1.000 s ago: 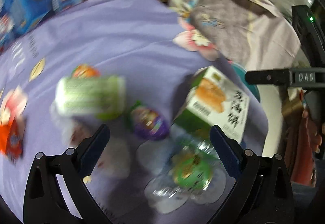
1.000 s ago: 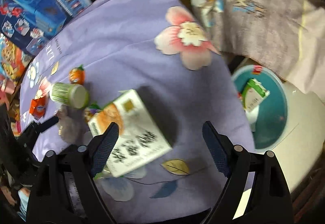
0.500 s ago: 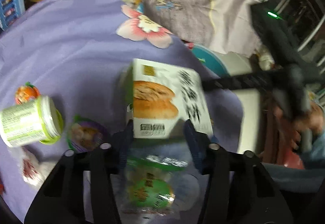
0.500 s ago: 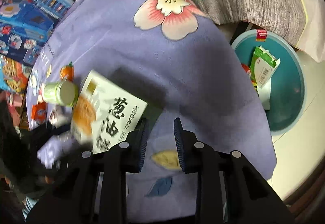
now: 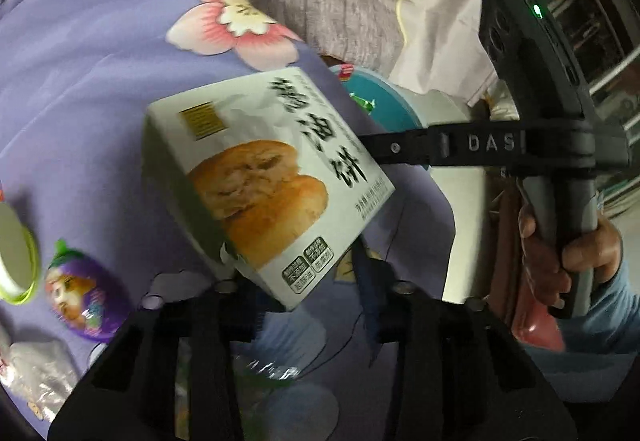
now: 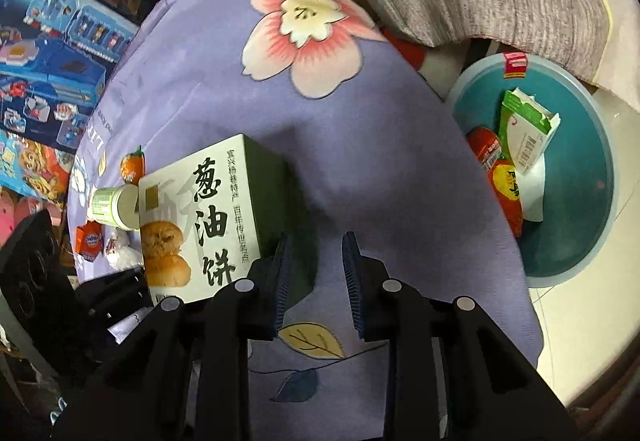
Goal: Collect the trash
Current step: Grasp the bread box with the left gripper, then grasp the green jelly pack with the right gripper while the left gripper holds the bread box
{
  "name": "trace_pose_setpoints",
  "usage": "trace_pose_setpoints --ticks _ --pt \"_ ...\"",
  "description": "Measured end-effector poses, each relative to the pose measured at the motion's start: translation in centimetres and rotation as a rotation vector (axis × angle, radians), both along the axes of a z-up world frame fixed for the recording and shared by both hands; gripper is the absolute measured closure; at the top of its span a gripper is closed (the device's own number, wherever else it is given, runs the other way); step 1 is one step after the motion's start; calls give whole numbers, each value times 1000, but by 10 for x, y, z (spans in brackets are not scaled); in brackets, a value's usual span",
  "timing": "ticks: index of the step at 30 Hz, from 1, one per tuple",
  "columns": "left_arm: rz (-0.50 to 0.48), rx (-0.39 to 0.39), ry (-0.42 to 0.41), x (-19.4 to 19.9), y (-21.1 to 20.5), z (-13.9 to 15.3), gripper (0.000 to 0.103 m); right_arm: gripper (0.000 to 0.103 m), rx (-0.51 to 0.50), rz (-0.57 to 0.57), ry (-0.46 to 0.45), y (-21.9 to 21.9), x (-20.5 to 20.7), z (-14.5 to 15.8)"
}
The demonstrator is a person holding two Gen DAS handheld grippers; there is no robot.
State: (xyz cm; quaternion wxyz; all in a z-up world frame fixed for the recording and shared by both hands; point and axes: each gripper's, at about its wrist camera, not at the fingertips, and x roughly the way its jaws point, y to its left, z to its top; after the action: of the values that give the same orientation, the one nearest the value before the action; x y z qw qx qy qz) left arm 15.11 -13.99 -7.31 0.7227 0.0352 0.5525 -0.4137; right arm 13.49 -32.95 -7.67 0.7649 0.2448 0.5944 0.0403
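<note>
Tilted now, pastry box [image 5: 272,177] hangs above purple floral tablecloth [image 6: 248,89].

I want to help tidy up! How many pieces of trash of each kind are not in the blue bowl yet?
Pastry box: 1
Green-white pot: 1
Fruit-shaped snack cups: 2
Wrappers: 3
Total: 7

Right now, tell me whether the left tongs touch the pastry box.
Touching. Left wrist view: the closing left tongs have the pastry box between them, both pads against it.
</note>
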Motion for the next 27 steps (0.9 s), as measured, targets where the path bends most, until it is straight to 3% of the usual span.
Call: trace_pose_setpoints --ticks 1,3,8,13,16,18,21,24,27 --pt "-2 0 -9 -2 -3 2 87 77 0 -9 -1 -4 -1 0" --pt "-11 12 -64 -11 -14 9 96 77 8 -28 -3 -12 -4 0" --pt "38 39 -176 -13 -12 36 102 77 9 -57 -33 -22 -11 7" --pt "136 6 -239 0 20 74 102 64 8 -5 -64 -2 -14 17" --pt "200 -9 -261 3 44 90 102 61 25 56 -73 21 -16 20" --pt "240 -14 -282 1 60 99 102 45 40 113 -72 42 -18 19" --pt "289 -25 -293 -8 87 108 102 33 62 230 -45 88 -24 13" --pt "336 -23 -298 -18 113 110 101 26 49 334 -11 130 -32 7" --pt "379 -22 -290 -28 138 108 101 25 28 381 27 158 -37 1"
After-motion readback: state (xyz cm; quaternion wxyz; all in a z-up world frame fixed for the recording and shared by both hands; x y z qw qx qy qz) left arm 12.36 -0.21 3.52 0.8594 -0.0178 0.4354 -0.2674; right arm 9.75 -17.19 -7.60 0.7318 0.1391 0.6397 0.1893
